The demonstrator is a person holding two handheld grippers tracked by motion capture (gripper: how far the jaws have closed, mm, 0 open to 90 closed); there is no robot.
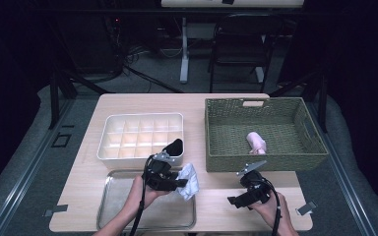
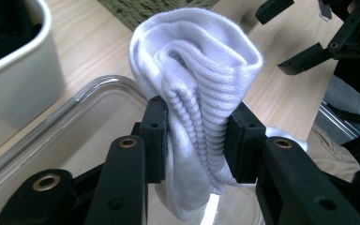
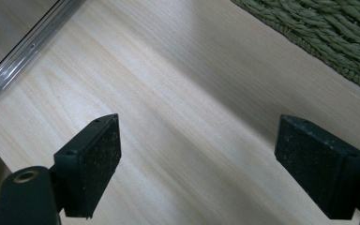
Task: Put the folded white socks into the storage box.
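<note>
A rolled white ribbed sock (image 2: pixel 197 61) is pinched between the black pads of my left gripper (image 2: pixel 194 136), which is shut on it. In the high view that sock (image 1: pixel 190 181) hangs at the right edge of a metal tray (image 1: pixel 128 206), off the tip of my left gripper (image 1: pixel 180 183). My right gripper (image 1: pixel 236 199) hovers low over bare table in front of the woven basket (image 1: pixel 256 162). Its jaws (image 3: pixel 211 159) stand wide open with nothing but wood between them. A pink sock (image 1: pixel 257 142) lies inside the basket.
A white divided organizer box (image 1: pixel 142 116) sits behind the tray, with a dark sock (image 1: pixel 175 146) in its near right compartment. The organizer's wall (image 2: pixel 14 93) is close on the left of the left gripper view. A chair and a table leg stand beyond the table.
</note>
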